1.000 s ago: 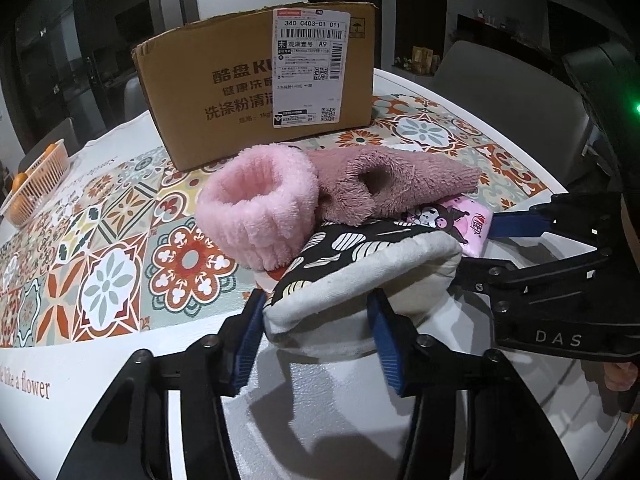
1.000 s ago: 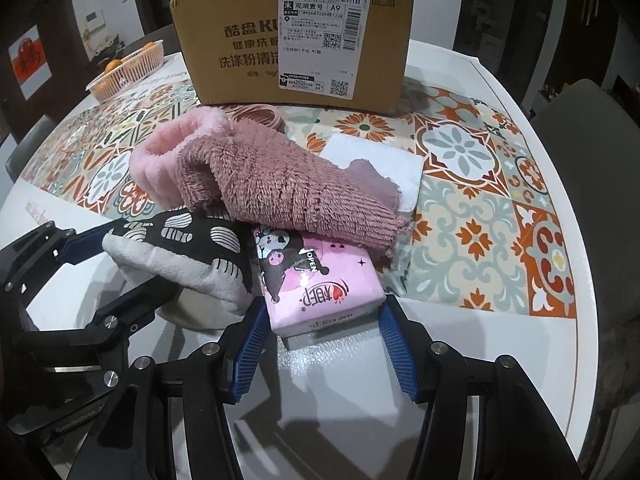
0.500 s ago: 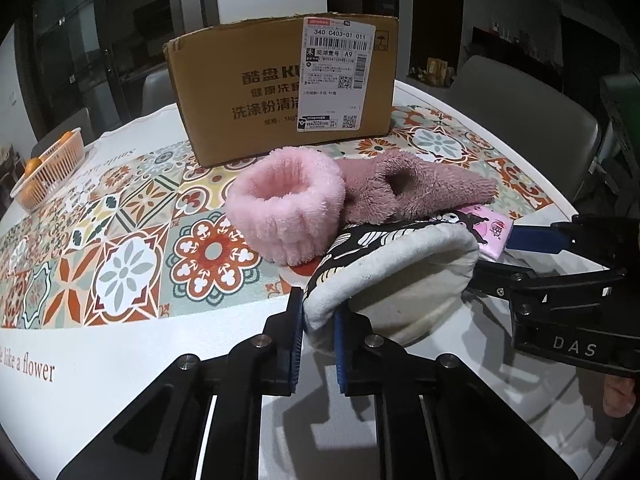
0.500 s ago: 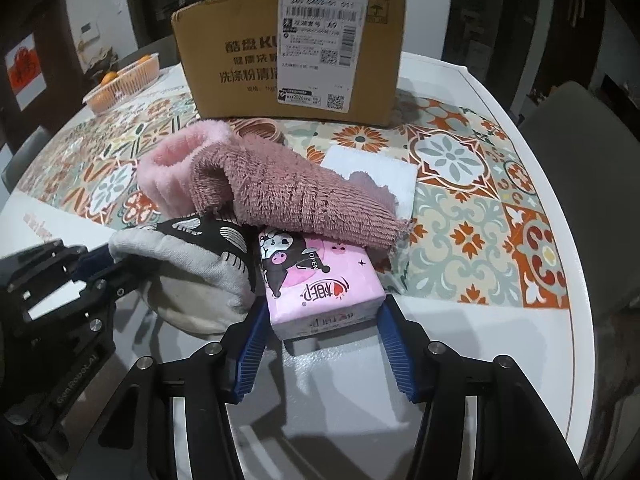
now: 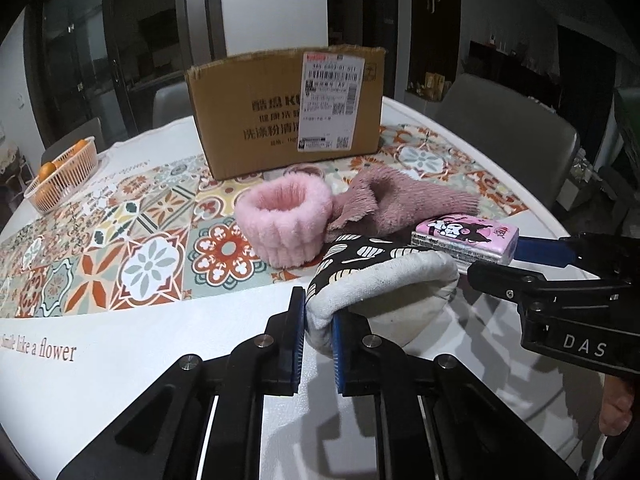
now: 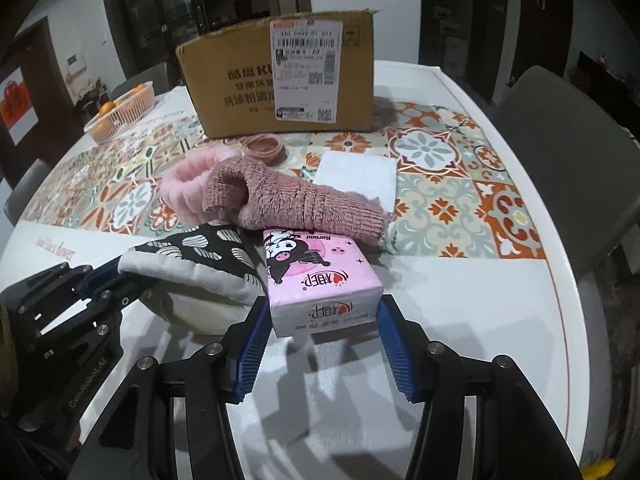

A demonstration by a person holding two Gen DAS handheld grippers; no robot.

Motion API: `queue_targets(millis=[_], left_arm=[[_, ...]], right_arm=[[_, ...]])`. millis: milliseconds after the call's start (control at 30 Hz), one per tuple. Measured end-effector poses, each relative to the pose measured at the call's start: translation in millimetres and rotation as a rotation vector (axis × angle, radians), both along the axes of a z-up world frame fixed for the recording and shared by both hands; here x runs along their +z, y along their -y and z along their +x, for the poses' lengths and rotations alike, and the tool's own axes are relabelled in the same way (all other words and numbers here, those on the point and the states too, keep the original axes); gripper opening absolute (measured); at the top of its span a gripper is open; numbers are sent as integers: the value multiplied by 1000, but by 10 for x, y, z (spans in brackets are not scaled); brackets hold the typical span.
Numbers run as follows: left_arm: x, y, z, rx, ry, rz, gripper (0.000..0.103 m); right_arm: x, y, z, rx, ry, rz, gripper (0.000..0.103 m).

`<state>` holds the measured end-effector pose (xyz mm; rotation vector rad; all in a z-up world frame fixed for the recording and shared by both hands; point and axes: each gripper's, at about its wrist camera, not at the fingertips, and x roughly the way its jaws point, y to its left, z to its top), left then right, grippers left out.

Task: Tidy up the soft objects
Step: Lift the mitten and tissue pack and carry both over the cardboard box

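My left gripper [image 5: 319,330] is shut on the white rim of a black-and-white patterned pouch [image 5: 380,280], raised a little off the table; the pouch also shows in the right wrist view [image 6: 196,264]. My right gripper [image 6: 322,332] has its blue pads against both sides of a pink tissue pack [image 6: 316,276], which is lifted slightly; the pack also shows in the left wrist view [image 5: 466,236]. A pink fluffy band [image 5: 284,224] and a mauve fuzzy sock [image 6: 296,200] lie behind them. A cardboard box [image 6: 280,80] stands at the back.
A white folded cloth [image 6: 356,176] and a brown hair-tie ring [image 6: 262,148] lie near the box. An orange basket with fruit [image 5: 60,176] sits at the far left. A grey chair [image 6: 560,128] stands right of the table edge [image 6: 568,280].
My left gripper closed on the pouch rim and lifted it. My right gripper closed onto the tissue pack and raised it. Both views pulled back and up from the table.
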<state>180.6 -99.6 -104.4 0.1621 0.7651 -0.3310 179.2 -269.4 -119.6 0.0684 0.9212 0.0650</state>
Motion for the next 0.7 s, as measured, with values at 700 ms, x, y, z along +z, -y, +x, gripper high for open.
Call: queue_targets(millis=[700], left_arm=[[694, -116, -351, 40, 203, -59, 13]], right_arm=[[641, 18, -396, -77, 194, 10, 55]])
